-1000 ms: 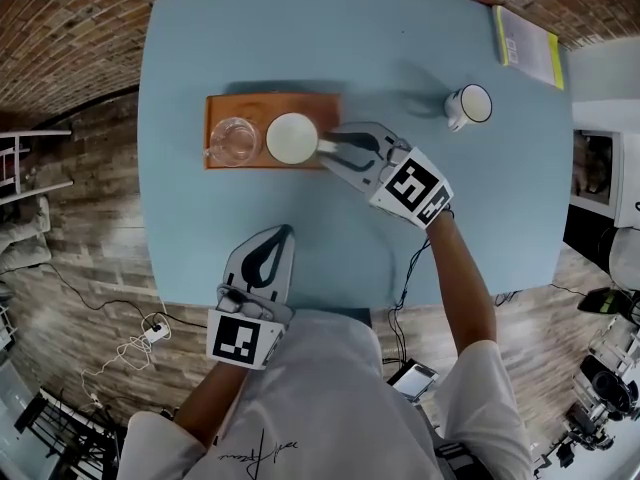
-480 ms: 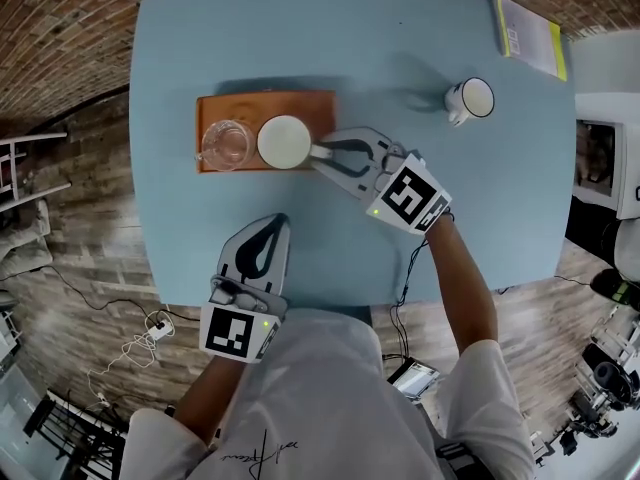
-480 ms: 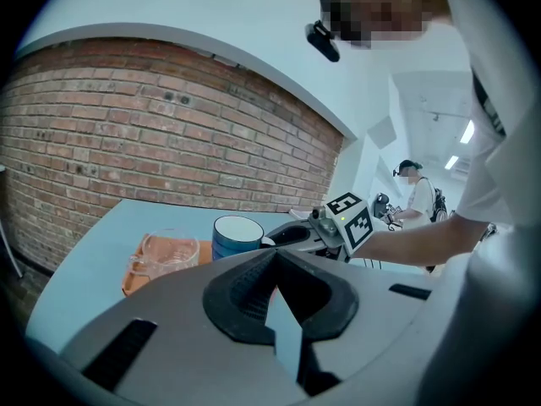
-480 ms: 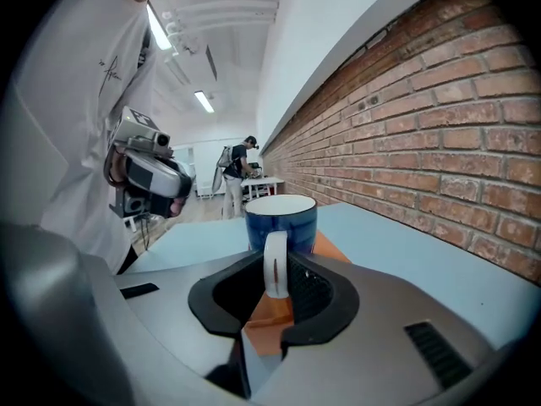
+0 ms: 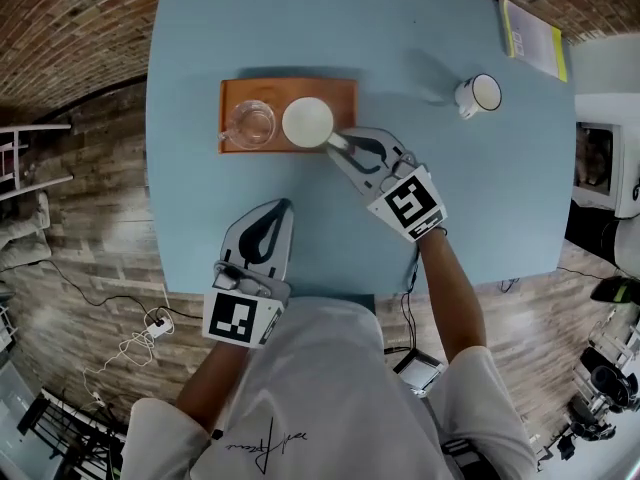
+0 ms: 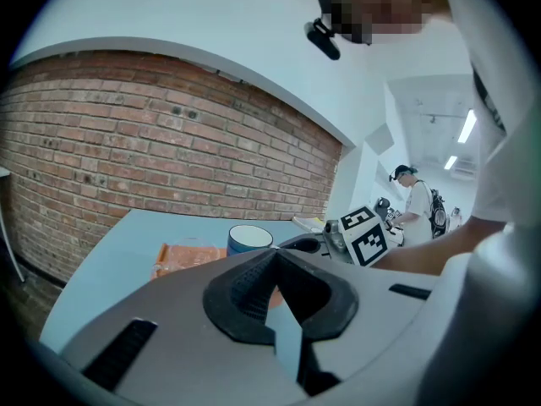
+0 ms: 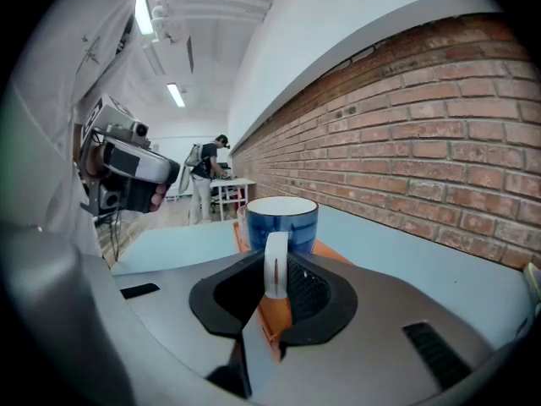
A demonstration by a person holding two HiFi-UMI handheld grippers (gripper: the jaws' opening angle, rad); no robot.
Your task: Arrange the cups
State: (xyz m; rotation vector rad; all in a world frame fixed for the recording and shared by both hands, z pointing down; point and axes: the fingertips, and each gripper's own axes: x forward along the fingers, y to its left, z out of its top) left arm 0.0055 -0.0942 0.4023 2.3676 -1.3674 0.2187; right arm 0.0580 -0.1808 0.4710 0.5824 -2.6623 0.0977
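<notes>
An orange tray (image 5: 340,93) lies on the light-blue table (image 5: 470,198). On it stand a clear glass cup (image 5: 250,123) at the left and a blue mug (image 5: 307,122) with a white inside at the right. My right gripper (image 5: 339,141) is shut on that mug's handle (image 7: 275,260), and the mug (image 7: 282,218) stands upright just beyond its tips. A white mug (image 5: 478,94) with a dark rim stands alone at the far right of the table. My left gripper (image 5: 283,208) rests shut and empty near the table's front edge, pointing toward the tray (image 6: 173,260).
A yellow-edged booklet (image 5: 533,38) lies at the table's far right corner. A brick wall (image 7: 423,134) runs behind the table. A person stands at a bench far off in the room (image 7: 207,172). Cables lie on the wood floor (image 5: 140,343) at the left.
The right hand has swung its rear end toward me while its tips stay on the blue mug's handle. The mug stays on the tray. The left gripper has kept still.
</notes>
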